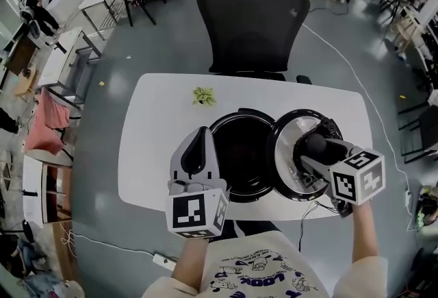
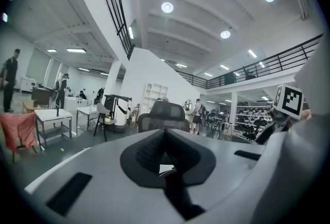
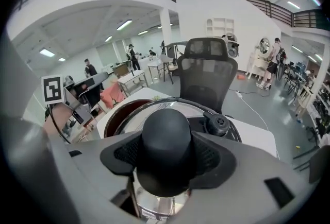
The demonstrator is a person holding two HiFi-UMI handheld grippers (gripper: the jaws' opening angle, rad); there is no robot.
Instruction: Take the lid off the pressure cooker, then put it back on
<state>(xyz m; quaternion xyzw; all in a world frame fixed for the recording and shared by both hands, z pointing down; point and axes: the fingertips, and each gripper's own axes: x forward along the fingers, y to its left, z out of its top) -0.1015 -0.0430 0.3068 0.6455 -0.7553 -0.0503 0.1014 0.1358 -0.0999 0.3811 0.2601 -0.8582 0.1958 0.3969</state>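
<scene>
Nearest: left gripper (image 1: 200, 135), low in the head view, over the white table (image 1: 154, 153) just beside the left side of the cooker pot (image 1: 243, 112). Its jaws are pressed together with nothing between them; the left gripper view confirms this, the left gripper (image 2: 165, 158) pointing level toward an office chair (image 2: 164, 115).

Right gripper (image 1: 315, 146): jaws wide, clamped around the black knob (image 3: 166, 151) of the lid (image 1: 287, 146). The lid is off the pot, carried tilted at the pot's right, its edge overlapping the pot's right rim in the head view. The pot stands open, dark inside. A small green sprig (image 1: 203, 95) lies on the table behind it, apart.

Judgement: removal done; refitting remains.
- Keep the knob seated deep between the pads; a tilted lid can swing.
- Level the lid before lowering it.
- Centre it over the rim, then set it down evenly and turn it to seat.
- The free left gripper could brace the pot wall against sliding.
</scene>
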